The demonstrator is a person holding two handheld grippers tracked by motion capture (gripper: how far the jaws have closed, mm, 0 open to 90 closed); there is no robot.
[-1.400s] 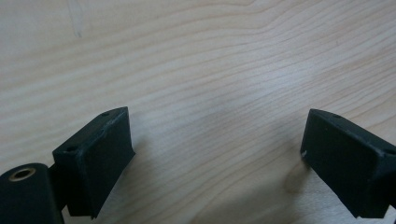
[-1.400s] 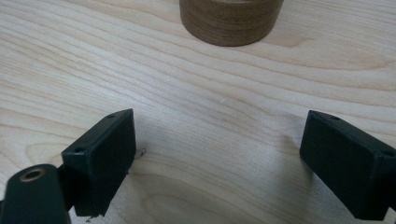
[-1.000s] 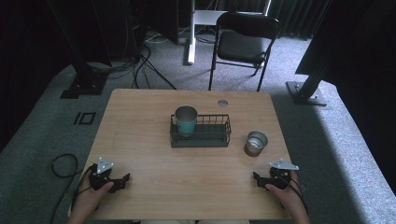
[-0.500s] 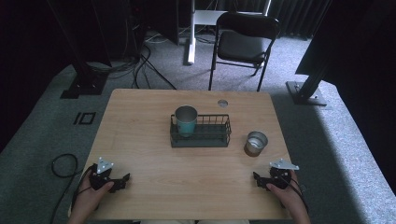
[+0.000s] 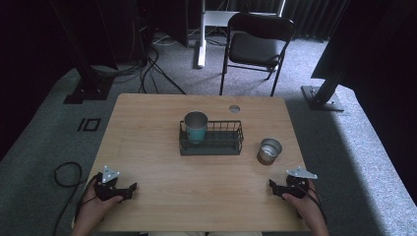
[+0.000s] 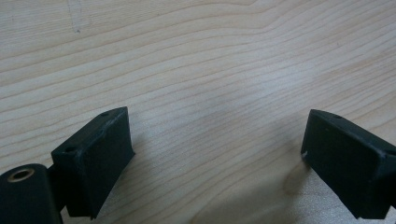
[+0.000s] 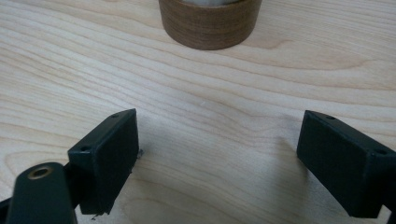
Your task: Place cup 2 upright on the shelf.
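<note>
A black wire basket (image 5: 219,143) stands in the middle of the wooden table (image 5: 147,128). A teal metal cup (image 5: 195,127) stands upright in the basket's left end. A second metal cup (image 5: 269,150) with a brown base (image 7: 210,23) stands on the table to the basket's right. My left gripper (image 5: 129,189) rests at the near left edge, open over bare wood (image 6: 215,154). My right gripper (image 5: 273,187) rests at the near right edge, open and holding nothing (image 7: 217,154), with the brown-based cup a short way beyond its jaws.
A round cable hole (image 5: 234,108) sits near the table's far edge. A black folding chair (image 5: 258,44) stands behind the table. Cables (image 5: 64,172) lie on the carpet at the left, and black stand feet (image 5: 322,96) flank the table.
</note>
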